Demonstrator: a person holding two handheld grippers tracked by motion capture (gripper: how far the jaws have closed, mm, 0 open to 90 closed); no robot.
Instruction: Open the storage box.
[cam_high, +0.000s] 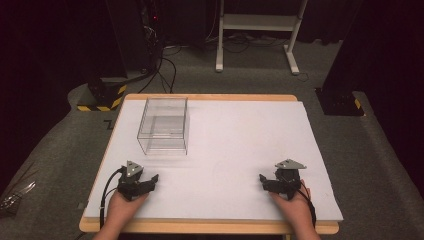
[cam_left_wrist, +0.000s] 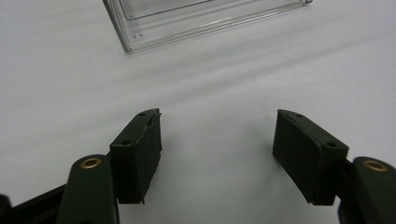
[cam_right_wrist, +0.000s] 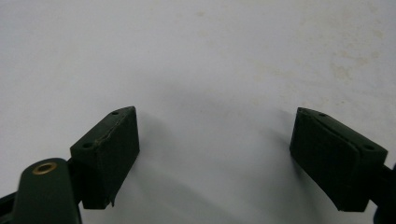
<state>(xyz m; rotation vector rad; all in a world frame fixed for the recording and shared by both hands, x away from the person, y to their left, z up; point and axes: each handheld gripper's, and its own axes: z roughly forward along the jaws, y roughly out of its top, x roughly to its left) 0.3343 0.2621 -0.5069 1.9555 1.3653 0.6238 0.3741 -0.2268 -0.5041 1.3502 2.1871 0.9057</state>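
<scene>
Near the table's front edge, left hand-held gripper and right hand-held gripper, jaws apart.

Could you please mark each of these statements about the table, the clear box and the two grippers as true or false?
1. The clear box stands on the left half of the table. True.
2. The left gripper is shut on the box. False: its jaws stand wide apart over bare table, with the box farther ahead.
3. The right gripper is open. True.
4. The box holds a red block. False: nothing can be seen inside it.
5. Both grippers sit near the far edge of the table. False: they are at the near edge, left gripper at the left, right gripper at the right.
</scene>
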